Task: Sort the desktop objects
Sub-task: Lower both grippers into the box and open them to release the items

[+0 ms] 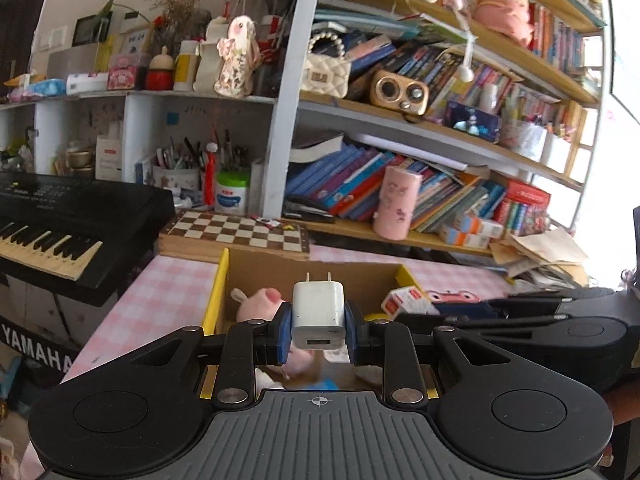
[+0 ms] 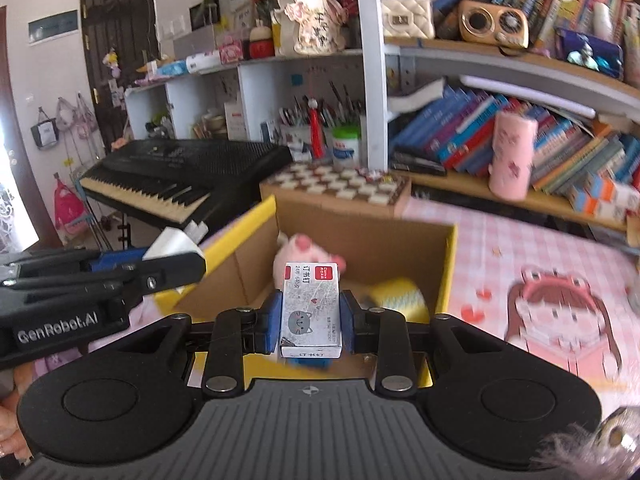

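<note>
My left gripper (image 1: 318, 330) clamps a white plastic wall charger (image 1: 318, 312); my right gripper (image 2: 310, 326) clamps a small staple box (image 2: 310, 310). Both are above the yellow-rimmed cardboard box (image 2: 450, 264), which already holds a pink plush toy (image 2: 304, 250); release remains.

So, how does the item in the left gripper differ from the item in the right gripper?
The charger in the left gripper is plain white, with two metal prongs on top; the staple box in the right gripper is a printed carton with a red label and a cat drawing. The charger is squat, the staple box taller and flatter. Both are clamped upright above the cardboard box.
</note>
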Demonstrator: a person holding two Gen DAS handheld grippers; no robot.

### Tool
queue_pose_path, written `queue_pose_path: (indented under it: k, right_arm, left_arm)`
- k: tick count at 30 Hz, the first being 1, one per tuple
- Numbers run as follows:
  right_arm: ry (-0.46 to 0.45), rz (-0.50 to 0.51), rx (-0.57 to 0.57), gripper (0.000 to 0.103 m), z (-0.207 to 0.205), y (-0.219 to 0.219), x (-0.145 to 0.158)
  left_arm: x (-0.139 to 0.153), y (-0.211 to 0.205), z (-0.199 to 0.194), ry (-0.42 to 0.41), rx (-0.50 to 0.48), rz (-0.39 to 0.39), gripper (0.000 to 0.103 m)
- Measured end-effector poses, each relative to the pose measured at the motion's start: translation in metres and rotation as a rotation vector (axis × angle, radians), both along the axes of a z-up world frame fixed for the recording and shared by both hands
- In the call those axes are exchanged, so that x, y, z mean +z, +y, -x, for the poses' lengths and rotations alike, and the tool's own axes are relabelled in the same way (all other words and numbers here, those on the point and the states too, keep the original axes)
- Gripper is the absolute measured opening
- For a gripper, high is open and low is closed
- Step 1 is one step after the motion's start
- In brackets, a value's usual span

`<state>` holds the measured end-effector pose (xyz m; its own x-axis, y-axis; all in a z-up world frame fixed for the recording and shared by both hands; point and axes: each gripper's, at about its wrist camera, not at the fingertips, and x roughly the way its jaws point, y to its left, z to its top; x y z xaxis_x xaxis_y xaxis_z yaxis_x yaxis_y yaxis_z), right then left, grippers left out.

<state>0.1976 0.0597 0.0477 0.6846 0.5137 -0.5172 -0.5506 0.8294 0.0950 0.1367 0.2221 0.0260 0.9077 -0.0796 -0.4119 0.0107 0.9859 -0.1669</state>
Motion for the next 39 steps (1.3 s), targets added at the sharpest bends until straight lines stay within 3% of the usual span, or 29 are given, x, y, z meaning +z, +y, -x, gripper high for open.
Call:
queue_pose_path:
  k: [5,14,21,30,36,39]
  right_arm:
    - [-0.011,0.019,0.015,0.028,-0.041,0.009,-0.007]
    - [0.074,0.098,0.045,0.028,-0.083,0.022,-0.040]
    - [0.148,0.165,0.103,0.028,-0.098,0.029,-0.064]
    - [0.162,0.270,0.173,0.028,-0.099,0.041,-0.069]
    - [0.170,0.317,0.185,0.028,-0.100,0.047,-0.071]
    - [0.147,0.302,0.166,0.035,-0.097,0.045,-0.068]
  left_arm:
    - [-0.013,0.001,-0.037,0.050,0.024,-0.033,0.025]
    - [-0.040,-0.003,-0.074,0.163,0.025,-0.076,0.025]
    - [-0.056,-0.006,-0.090,0.248,0.035,-0.117,0.025]
    - [-0.071,-0.002,-0.100,0.348,0.038,-0.109,0.025]
    - [-0.073,-0.002,-0.093,0.360,0.056,-0.086,0.024]
    - [-0.068,-0.001,-0.089,0.339,0.065,-0.091,0.025]
